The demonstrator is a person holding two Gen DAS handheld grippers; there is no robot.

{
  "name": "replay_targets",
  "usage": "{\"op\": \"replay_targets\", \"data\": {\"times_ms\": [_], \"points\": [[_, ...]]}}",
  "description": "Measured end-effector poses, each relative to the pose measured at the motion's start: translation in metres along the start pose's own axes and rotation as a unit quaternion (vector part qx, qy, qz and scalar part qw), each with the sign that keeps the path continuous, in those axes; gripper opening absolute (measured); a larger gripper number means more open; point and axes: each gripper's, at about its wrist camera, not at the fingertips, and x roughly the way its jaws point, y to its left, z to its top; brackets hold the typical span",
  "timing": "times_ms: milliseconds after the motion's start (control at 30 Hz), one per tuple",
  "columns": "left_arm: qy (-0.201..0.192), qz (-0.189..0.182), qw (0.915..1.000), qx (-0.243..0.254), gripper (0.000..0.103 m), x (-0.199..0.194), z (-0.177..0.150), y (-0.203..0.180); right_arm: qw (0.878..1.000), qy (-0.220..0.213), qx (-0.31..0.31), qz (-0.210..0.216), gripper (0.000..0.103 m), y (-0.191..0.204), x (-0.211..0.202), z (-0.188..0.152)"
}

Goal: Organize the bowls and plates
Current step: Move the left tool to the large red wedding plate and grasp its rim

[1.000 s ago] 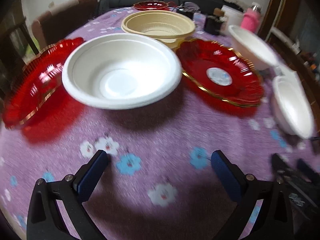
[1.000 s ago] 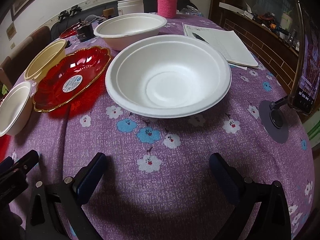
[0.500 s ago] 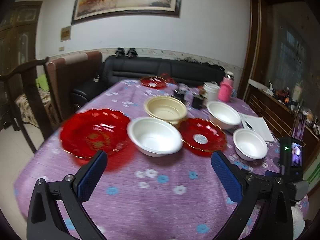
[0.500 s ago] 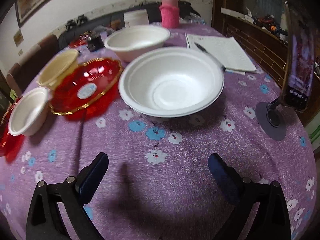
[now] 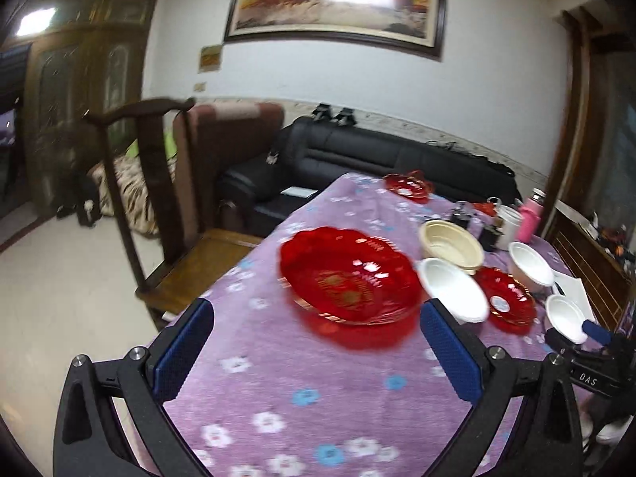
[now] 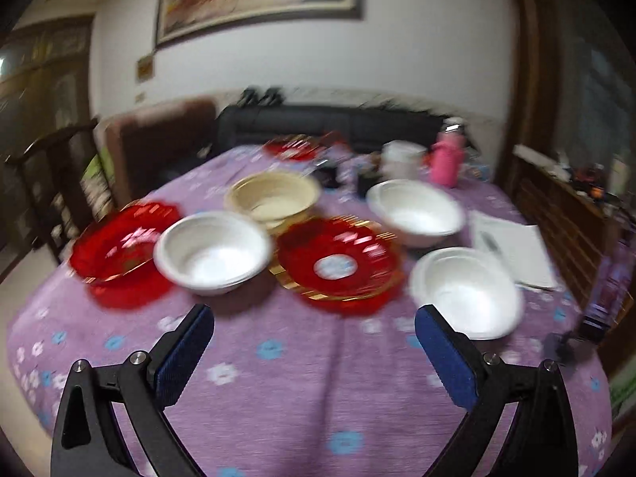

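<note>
On the purple flowered tablecloth [image 6: 302,361] stand a large red bowl [image 5: 349,282] [image 6: 119,246], a white bowl [image 6: 212,252] [image 5: 453,290], a red gold-rimmed plate [image 6: 338,264] [image 5: 505,294], a beige bowl [image 6: 272,198] [image 5: 451,244] and two more white bowls [image 6: 415,210] [image 6: 467,292]. My left gripper [image 5: 318,361] is open and empty, above the table's near left part, short of the red bowl. My right gripper [image 6: 314,357] is open and empty, well back from the dishes. The right gripper's black body shows in the left wrist view [image 5: 588,357].
A small red plate [image 6: 292,147], a pink bottle [image 6: 447,159], a white tub [image 6: 401,159] and dark items stand at the far end. A notebook [image 6: 512,250] lies right. A wooden chair [image 5: 159,206] stands left of the table; a black sofa [image 5: 377,159] behind.
Both grippers have risen and pulled back from the dishes. The left view has swung to the left, the right view now takes in the whole table. Both stay open and empty.
</note>
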Motion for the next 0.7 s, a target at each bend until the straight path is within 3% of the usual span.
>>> {"op": "replay_targets", "data": {"times_ms": [100, 200, 367, 433, 500, 700], "points": [[0.004, 0.016, 0.9999, -0.004, 0.103, 0.004, -0.001, 0.022, 0.999, 0.019, -0.012, 0.043, 0.102, 0.026, 0.011, 0.003], [0.031, 0.018, 0.9991, -0.022, 0.103, 0.016, 0.002, 0.042, 0.992, 0.047, 0.001, 0.119, 0.102, 0.044, 0.022, 0.008], [0.067, -0.003, 0.9962, -0.056, 0.103, 0.042, 0.015, 0.068, 0.969, 0.100, 0.065, 0.215, 0.096, 0.058, 0.055, 0.012], [0.081, -0.004, 0.9950, -0.058, 0.103, 0.053, 0.021, 0.073, 0.956, 0.129, 0.093, 0.247, 0.085, 0.062, 0.074, 0.012], [0.091, -0.015, 0.9942, -0.055, 0.103, 0.068, 0.029, 0.072, 0.947, 0.148, 0.109, 0.262, 0.080, 0.068, 0.086, 0.011], [0.130, -0.033, 0.9884, -0.072, 0.103, 0.132, 0.052, 0.067, 0.931, 0.168, 0.155, 0.284, 0.080, 0.089, 0.114, 0.020]]}}
